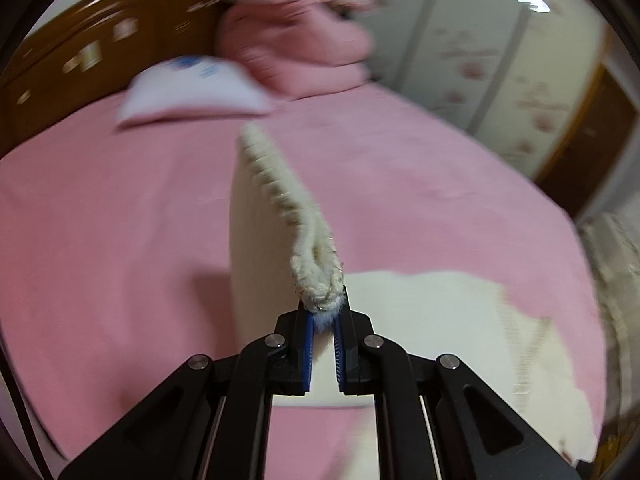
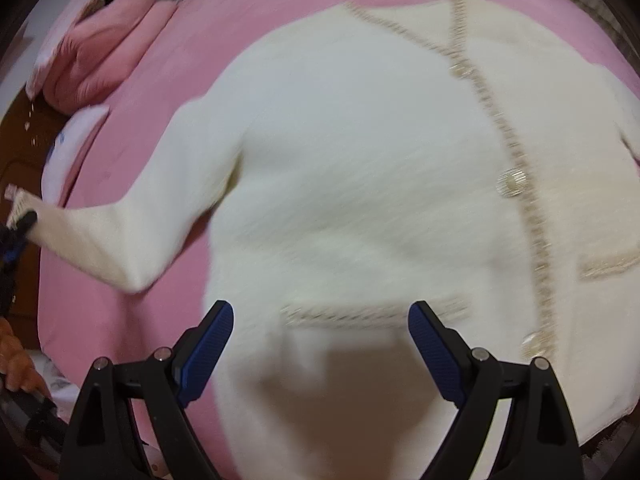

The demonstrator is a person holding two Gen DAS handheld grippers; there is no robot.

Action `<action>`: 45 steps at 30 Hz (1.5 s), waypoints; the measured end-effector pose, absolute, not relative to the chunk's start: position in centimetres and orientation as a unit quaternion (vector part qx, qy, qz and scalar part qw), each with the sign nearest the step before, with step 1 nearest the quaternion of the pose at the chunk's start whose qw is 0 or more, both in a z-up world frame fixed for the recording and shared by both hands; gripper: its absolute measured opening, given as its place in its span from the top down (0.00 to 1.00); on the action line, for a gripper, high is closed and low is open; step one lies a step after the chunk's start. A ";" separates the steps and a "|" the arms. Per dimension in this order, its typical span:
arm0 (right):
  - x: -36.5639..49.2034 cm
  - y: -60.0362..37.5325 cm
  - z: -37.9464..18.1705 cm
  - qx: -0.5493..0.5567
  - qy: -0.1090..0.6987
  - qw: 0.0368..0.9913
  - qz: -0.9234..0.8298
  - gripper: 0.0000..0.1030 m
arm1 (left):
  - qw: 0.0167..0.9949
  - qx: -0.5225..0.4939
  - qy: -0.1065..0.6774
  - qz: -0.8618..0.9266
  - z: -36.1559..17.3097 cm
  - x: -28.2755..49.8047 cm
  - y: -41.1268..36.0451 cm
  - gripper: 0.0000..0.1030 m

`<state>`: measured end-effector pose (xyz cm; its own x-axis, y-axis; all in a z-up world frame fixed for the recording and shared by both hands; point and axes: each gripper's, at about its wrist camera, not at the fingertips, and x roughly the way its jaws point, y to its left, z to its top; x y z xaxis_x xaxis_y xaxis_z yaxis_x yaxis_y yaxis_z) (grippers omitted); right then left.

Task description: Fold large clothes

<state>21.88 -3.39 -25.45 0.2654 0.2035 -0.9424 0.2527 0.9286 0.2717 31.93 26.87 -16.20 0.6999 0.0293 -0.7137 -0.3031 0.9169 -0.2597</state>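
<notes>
A: Left claw (image 1: pixel 322 314) pinched on the trimmed cuff (image 1: pixel 316 280) of the cream cardigan (image 2: pixel 360 168), sleeve (image 2: pixel 120 236) lifted off the pink bed (image 2: pixel 224 16)?

B: Yes. Soft, fuzzy knit, probably light and floppy; likely to sag and stretch. Better gripped at braided edges.

A: Right claw (image 2: pixel 320 340)?

B: Spread wide, empty, above the pocket trim (image 2: pixel 360 314). Body flat on the bed.

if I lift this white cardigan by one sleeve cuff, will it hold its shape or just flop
Likely floppy: the sleeve drapes limply from the left gripper, shut on its cuff. The cardigan looks thick, so probably fairly heavy. Its fuzzy knit should resist slipping.
</notes>
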 end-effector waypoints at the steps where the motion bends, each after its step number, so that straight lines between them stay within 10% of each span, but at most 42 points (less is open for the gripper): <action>1: 21.8 -5.2 -25.0 0.192 0.599 0.777 -0.021 0.13 | 0.907 -0.185 0.372 0.072 -15.3 32.1 24.1 0.94; 12: 20.5 -24.3 -24.2 0.218 0.543 0.802 -0.121 0.13 | 0.855 -0.144 0.490 -0.092 -21.5 37.9 -2.1 0.90; 15: 20.6 -27.0 -25.3 0.241 0.543 0.793 -0.134 0.13 | 0.781 -0.086 0.609 -0.110 -26.6 39.1 -5.5 0.76; 19: 20.5 -28.2 -26.5 0.265 0.540 0.790 -0.119 0.13 | 0.758 -0.074 0.641 -0.100 -27.8 37.8 -6.0 0.15; 36: 30.7 -17.5 -32.2 0.290 0.566 0.771 0.038 0.56 | 0.757 -0.004 0.643 0.121 -30.9 34.3 13.3 0.15; 38: 31.7 -17.2 -31.7 0.261 0.560 0.786 0.025 0.91 | 0.747 -0.012 0.651 0.134 -31.4 35.6 14.1 0.16; 45: 32.6 -20.2 -23.3 0.207 0.460 0.863 0.018 0.91 | 0.762 -0.005 0.635 0.127 -30.9 37.6 13.6 0.19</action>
<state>32.56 -20.21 -23.32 0.5758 0.2222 -0.7868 0.1592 0.9135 0.3745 37.57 13.61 -30.85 0.1605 0.1879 -0.9690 -0.2002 0.9675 0.1545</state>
